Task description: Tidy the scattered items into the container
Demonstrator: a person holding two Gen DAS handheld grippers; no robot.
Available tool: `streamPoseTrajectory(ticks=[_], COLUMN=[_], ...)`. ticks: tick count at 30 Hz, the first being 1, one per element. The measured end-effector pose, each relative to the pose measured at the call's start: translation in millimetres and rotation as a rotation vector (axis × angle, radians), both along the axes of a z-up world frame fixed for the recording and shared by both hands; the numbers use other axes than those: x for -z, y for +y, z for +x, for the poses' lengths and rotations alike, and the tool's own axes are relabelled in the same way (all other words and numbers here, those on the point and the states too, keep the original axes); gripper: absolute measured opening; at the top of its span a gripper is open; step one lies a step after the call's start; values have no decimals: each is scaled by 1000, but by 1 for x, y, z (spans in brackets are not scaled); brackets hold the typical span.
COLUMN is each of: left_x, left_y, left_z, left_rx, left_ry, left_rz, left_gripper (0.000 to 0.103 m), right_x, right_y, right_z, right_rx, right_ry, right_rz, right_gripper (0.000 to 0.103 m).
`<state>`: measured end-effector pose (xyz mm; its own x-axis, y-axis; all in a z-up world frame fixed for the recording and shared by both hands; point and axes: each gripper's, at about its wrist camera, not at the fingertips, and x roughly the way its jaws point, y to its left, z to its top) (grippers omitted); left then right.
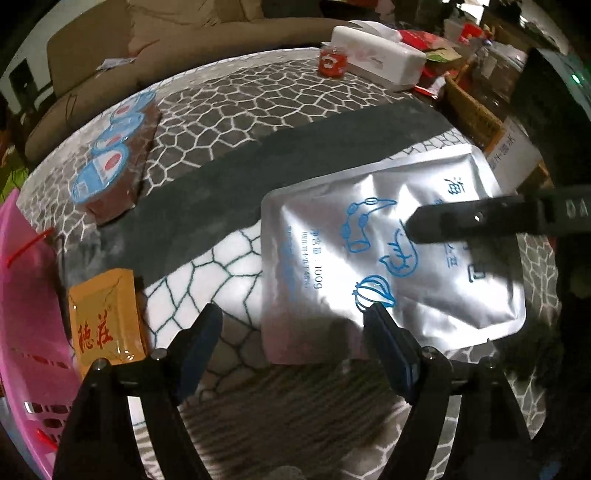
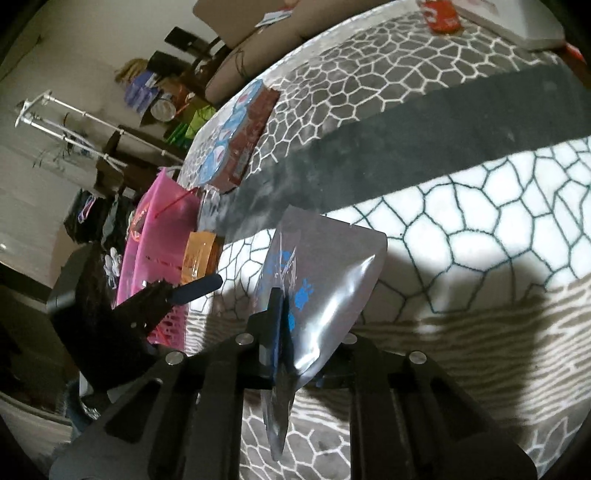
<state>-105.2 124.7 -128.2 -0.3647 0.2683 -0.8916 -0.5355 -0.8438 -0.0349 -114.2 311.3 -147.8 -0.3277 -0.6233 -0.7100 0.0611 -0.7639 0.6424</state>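
The left gripper (image 1: 295,325) stood with its jaws spread wide and nothing between the pads. Its right fingertip lay over the near edge of the silver foil pouch (image 1: 388,251) in the left wrist view; whether it touched could not be told.

The right gripper (image 2: 280,314) was pressed together on the pouch (image 2: 325,273), pinching one edge so that the foil stood tilted up off the cloth. In the left wrist view its closed fingers (image 1: 443,221) entered from 3 o'clock and crossed the blue printing on the pouch.

The pouch lay at 2 o'clock from the left gripper, on the white band of the patterned tablecloth (image 1: 229,258). It was outside the container.

At 9 o'clock from the left gripper lay an orange packet (image 1: 105,317) with red characters, just beside the wall of the pink basket (image 1: 26,295). The basket occupied the left edge of the view, with red ties on its rim.

Farther off, at 11 o'clock, a brown pack of blue-lidded cups (image 1: 110,158) sat on the grey band of the cloth, well apart from the pouch.

At the far side of the table, at 1 o'clock, a small red jar (image 1: 332,61) stood touching or just beside a white tissue box (image 1: 380,55). Beyond the table a brown sofa (image 1: 166,33) filled the background. Clutter lay past the tissue box, too small to identify.
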Motion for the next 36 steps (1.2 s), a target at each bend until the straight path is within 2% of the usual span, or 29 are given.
streamPoseTrajectory(ticks=[4,8,11,14,17,23,27,28,30,32,34,36], left_x=[-4,-1,7,15,22,24,24,24,25,26,27,27], left_y=[1,10,20,24,25,35,37,35,30,25,22,25], left_z=[5,19,27,27,23,29,28,25,18,12,6,6], left_rx=[33,138,161,134,90,147,181,172,137,110,95,104], left_ry=[48,72,96,72,-1,119,234,233,182,133,87,83], left_rz=[-32,-87,-119,-71,6,-143,-255,-246,-188,-128,-68,-54], left_gripper=[81,81,81,81,81,81,80,80,79,74,59,55], right_x=[-5,-5,2,8,8,0,0,2,6,8,8,7], right_y=[4,16,22,24,22,16,15,16,18,20,21,20], right_z=[-4,-9,-12,-13,-14,-12,-11,-11,-11,-11,-11,-11], right_rx=[24,79,112,127,127,100,93,94,105,110,108,105], right_ry=[12,-5,-43,-63,-63,-55,-59,-65,-75,-81,-83,-80], right_rz=[-10,-64,-127,-156,-150,-149,-131,-129,-128,-125,-124,-114], right_gripper=[11,11,10,10,10,10,10,10,10,11,12,12])
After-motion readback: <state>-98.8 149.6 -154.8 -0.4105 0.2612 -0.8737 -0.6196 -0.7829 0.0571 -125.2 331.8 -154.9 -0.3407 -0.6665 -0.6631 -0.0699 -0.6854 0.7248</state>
